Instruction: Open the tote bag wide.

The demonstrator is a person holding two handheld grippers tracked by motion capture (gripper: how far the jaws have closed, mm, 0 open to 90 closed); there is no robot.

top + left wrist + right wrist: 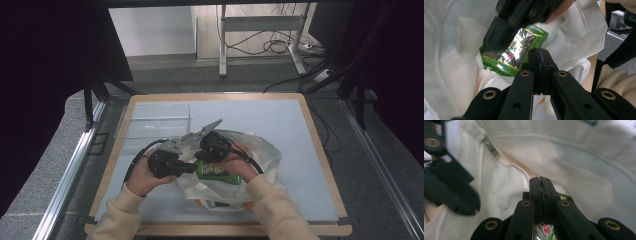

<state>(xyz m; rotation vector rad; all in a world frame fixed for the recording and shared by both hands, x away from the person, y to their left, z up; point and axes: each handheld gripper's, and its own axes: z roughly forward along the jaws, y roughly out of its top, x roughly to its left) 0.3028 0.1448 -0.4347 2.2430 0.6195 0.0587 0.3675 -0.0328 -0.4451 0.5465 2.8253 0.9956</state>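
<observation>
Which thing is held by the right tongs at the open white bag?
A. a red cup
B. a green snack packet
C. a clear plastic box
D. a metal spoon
B: in the right gripper view the right tongs are shut on the green snack packet, at the mouth of the white bag.

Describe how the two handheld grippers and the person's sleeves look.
Both the left gripper and the right gripper are black, with flat-linked jaws pinned by brass-coloured rivets. Each carries a grey three-cornered plate and trails a black cable. The sleeves are cream.
</observation>
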